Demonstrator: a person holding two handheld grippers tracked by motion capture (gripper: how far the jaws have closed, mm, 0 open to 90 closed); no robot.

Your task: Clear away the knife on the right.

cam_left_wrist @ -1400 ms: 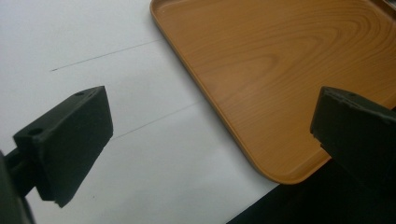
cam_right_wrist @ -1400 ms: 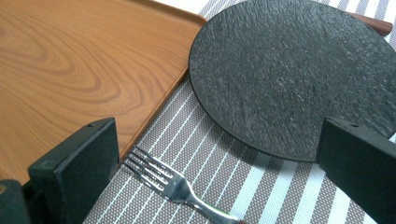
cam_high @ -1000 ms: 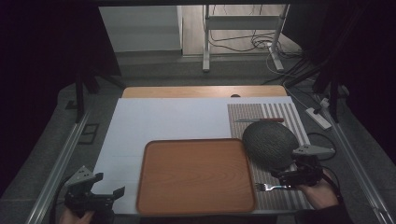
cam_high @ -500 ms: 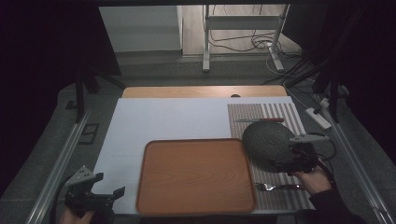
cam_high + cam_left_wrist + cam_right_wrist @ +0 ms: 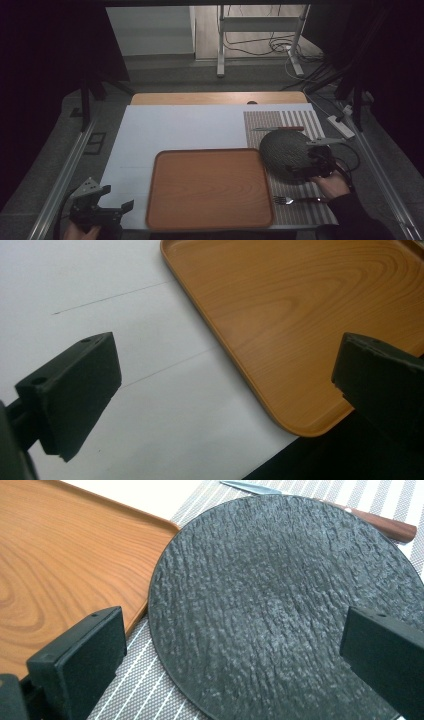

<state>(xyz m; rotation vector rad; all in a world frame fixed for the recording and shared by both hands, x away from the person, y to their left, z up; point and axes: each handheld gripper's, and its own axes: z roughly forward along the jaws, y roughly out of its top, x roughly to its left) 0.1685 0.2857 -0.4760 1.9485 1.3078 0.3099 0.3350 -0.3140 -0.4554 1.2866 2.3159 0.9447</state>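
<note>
Covering most of the tabletop (image 5: 175,130) in the middle of the high view is a white sheet, with nothing yet moved onto the wooden tray (image 5: 210,187) that lies empty at lower centre; to its right a striped placemat (image 5: 300,120) carries the rest of the setting; the dark round plate (image 5: 285,152) sits on that mat at centre right, its left edge just beside the tray's right rim, flat and not lifted; the right gripper (image 5: 305,170) hovers over the plate's lower right part, and in the right gripper view its fingers (image 5: 80,665) stand wide apart with the plate's textured face between them, gripping nothing; the left gripper (image 5: 107,212) waits at the lower left of the high view, near the tray's lower left corner, its fingers (image 5: 75,390) likewise spread and empty over the white sheet; a knife (image 5: 280,129) with a reddish handle lies just above the plate, and a fork (image 5: 300,200) lies below it on the mat's lower part; judging by this, the work is at its start: the plate is being approached, the grasp is not made, and plate, knife and fork all remain off the tray
</note>
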